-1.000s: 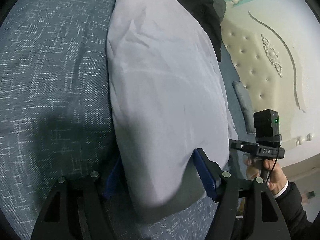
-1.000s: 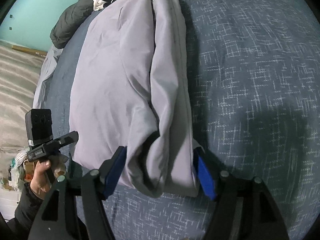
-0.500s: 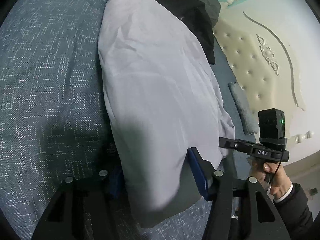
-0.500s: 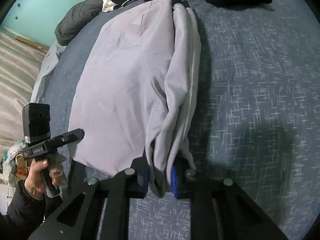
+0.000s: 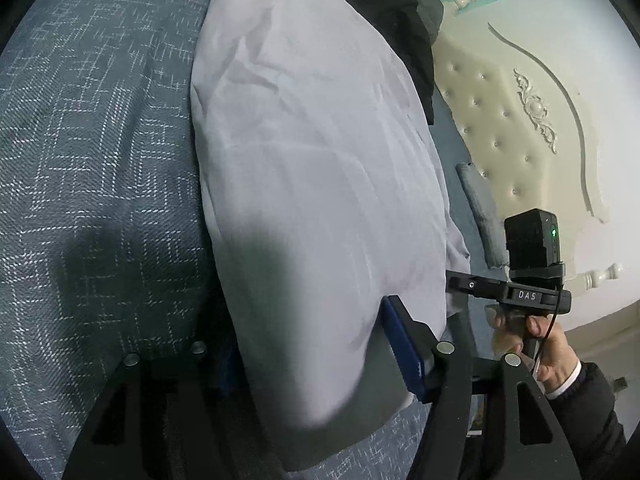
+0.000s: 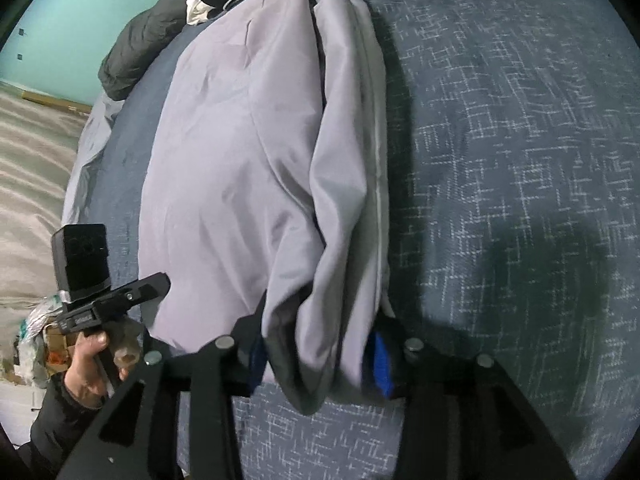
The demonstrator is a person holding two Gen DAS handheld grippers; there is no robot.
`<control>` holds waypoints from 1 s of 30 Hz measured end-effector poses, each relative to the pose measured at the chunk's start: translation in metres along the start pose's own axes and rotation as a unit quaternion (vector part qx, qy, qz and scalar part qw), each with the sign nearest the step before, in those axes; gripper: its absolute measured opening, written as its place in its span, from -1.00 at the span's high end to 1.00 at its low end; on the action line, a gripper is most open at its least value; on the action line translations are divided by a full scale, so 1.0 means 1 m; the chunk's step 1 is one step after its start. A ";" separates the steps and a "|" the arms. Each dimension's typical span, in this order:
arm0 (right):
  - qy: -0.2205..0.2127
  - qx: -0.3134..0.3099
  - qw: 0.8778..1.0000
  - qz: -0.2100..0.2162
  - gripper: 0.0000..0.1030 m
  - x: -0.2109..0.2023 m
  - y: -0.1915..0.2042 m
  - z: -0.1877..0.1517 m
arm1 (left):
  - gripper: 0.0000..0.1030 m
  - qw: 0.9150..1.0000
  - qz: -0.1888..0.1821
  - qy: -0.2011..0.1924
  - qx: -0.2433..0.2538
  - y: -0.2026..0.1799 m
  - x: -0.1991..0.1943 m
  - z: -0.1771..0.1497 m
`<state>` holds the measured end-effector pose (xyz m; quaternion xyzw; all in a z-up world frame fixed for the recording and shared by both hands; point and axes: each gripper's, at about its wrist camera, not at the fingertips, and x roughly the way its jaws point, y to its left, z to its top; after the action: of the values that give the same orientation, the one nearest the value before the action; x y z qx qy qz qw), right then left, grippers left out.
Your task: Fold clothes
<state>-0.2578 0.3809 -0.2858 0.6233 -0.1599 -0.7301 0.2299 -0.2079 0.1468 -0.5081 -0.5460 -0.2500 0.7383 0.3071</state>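
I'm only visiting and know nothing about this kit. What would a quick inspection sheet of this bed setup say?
Surface: blue-grey patterned bedspread, bare beside the garment.
Job's things: pale lilac garment, folded lengthwise, lying flat.
Clutter: dark clothes pile at the garment's far end.
Grippers: left gripper open astride the garment's near end; right gripper open around its bunched folded edge; both jaws have just been opening.
Cables: thin black wire on the right gripper's handle.
Surroundings: cream tufted headboard, teal wall.
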 end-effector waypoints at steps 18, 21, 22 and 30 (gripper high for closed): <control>0.012 -0.018 0.999 0.026 0.11 0.013 0.003 0.025 | -0.29 1.000 0.007 0.013 0.015 -0.005 0.006 -0.005; 0.012 -0.023 0.999 0.040 0.11 0.012 0.004 0.023 | -0.29 1.000 0.012 0.005 0.022 -0.004 0.001 -0.006; 0.011 -0.030 0.999 0.038 0.20 0.012 0.006 0.023 | -0.29 1.000 0.017 0.002 0.025 -0.008 0.000 -0.009; -0.007 -0.092 0.996 -0.011 0.73 0.003 0.049 0.024 | -0.09 0.998 0.048 -0.007 0.036 -0.036 0.002 -0.013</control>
<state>-0.2749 0.3365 -0.2588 0.5964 -0.0869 -0.7485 0.2767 -0.1891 0.1738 -0.4880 -0.5406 -0.1992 0.7645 0.2892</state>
